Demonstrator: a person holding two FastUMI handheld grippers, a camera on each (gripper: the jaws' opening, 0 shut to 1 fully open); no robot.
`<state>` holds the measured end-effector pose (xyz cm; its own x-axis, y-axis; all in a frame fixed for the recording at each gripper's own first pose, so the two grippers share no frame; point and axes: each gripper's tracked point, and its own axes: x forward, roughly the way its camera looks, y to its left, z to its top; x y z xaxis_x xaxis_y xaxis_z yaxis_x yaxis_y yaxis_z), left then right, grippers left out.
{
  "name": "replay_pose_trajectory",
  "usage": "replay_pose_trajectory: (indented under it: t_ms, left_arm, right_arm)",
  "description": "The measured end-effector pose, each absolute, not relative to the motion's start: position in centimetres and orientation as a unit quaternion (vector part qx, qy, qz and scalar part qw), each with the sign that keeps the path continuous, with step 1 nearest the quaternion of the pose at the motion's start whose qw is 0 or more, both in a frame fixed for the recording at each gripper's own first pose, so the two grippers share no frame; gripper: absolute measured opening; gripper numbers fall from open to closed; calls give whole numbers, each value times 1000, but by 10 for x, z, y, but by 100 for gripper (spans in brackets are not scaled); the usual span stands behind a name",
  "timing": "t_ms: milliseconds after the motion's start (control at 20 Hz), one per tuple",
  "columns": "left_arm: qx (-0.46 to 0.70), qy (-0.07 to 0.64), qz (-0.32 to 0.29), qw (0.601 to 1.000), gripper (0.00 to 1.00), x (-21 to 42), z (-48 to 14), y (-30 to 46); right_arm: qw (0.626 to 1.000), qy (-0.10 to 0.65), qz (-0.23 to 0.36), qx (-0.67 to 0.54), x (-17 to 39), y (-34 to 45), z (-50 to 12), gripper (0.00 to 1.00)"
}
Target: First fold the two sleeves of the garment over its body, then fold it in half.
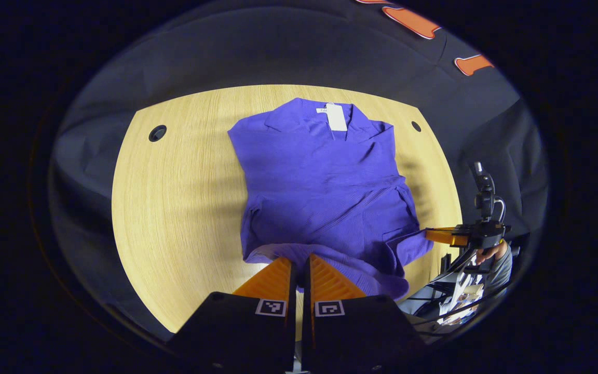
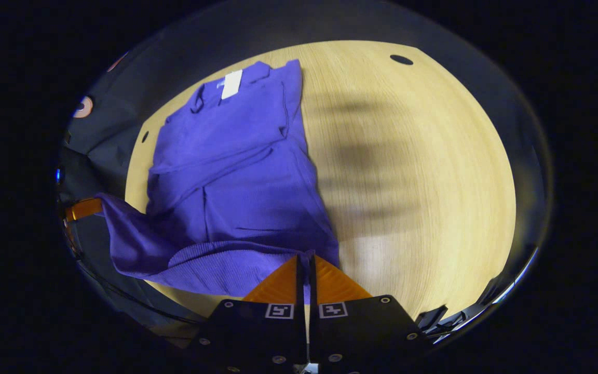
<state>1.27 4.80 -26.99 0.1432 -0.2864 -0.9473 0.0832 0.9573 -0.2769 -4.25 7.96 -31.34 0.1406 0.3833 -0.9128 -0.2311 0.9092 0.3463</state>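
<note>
**Both grippers pinching the hem of a purple shirt**

A purple collared shirt (image 1: 320, 182) is lying on the light wooden tabletop (image 1: 174, 208) with its long axis running away from the person: the collar and a white tag (image 1: 336, 117) are pointing toward the far edge, the hem toward the near edge. Both sleeves are lying folded across the body.

In the left gripper view, the left gripper (image 1: 299, 258) is sitting at the near hem with its fingers pressed together on a lifted fold of the fabric. Farther right, the right gripper (image 1: 442, 235) is pinching the hem's other corner, and a hand (image 1: 491, 253) in a grey sleeve is holding it just off the tabletop's edge.

In the right gripper view, the right gripper (image 2: 305, 259) is closing its fingers on the hem, a strip of cloth showing in the slit between them. The hem is sagging in a lifted band toward the left gripper (image 2: 83, 209) at the far left. This view is also showing shadow bands falling across the bare wood beside the shirt.
</note>
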Motion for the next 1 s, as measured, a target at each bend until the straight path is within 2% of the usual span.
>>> replay_pose_trajectory:
  t_ms: [400,700,1000]
  left_arm:
    - [-78,622,-129,769,6,39,-247,57]
    - [-80,609,-119,780,6,98,-238,75]
    - [-57,607,-115,785,6,174,-250,86]
  right_arm:
    - [800,555,211,82,6,86,-236,3]
    - [832,507,210,83,75,100,-198,3]
    - [845,481,208,106,149,120,-177,3]
